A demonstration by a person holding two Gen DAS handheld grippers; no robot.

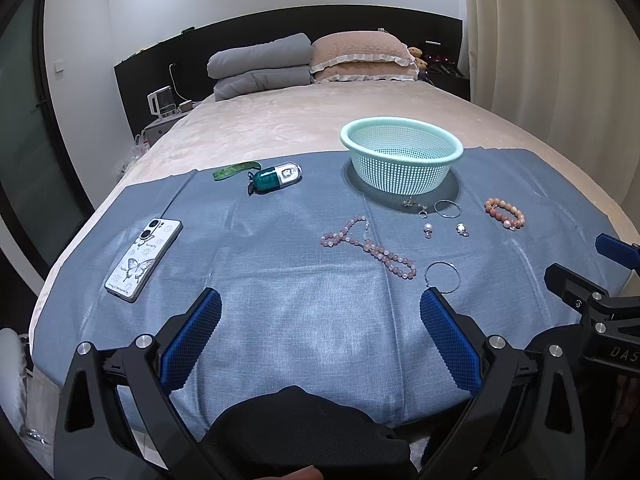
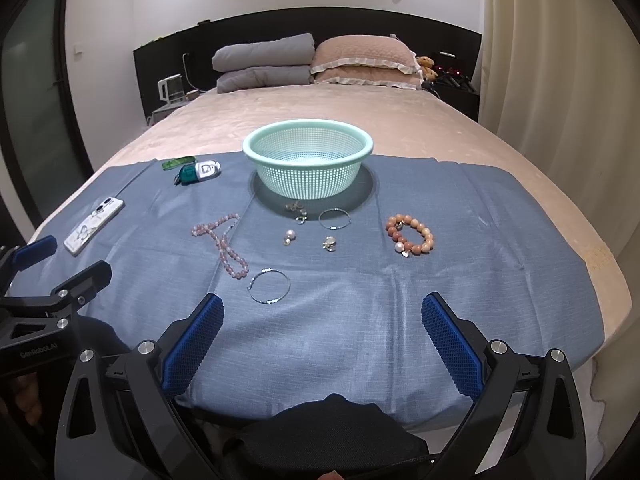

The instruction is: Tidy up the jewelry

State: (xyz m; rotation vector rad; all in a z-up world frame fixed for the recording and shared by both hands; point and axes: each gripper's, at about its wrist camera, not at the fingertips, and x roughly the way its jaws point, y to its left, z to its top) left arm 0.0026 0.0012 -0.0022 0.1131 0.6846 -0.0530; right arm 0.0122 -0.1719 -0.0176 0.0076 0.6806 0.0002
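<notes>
A mint green mesh basket (image 1: 401, 132) (image 2: 308, 127) stands empty at the far edge of a blue cloth (image 1: 280, 264) (image 2: 360, 312) on a bed. In front of it lie a pink bead necklace (image 1: 370, 246) (image 2: 224, 240), an orange bead bracelet (image 1: 505, 213) (image 2: 410, 234), two silver hoops (image 1: 442, 277) (image 2: 269, 286) (image 2: 335, 219), pearl earrings (image 2: 289, 236) and small charms (image 2: 297, 209). My left gripper (image 1: 320, 304) is open and empty, just short of the near hoop. My right gripper (image 2: 322, 308) is open and empty, near the cloth's front.
A phone in a butterfly case (image 1: 144, 258) (image 2: 94, 226) lies at the left of the cloth. A green and white capsule keychain (image 1: 276, 176) (image 2: 198, 171) with a green strap lies at the far left. Pillows (image 2: 320, 60) are at the headboard. A curtain (image 2: 560, 80) hangs on the right.
</notes>
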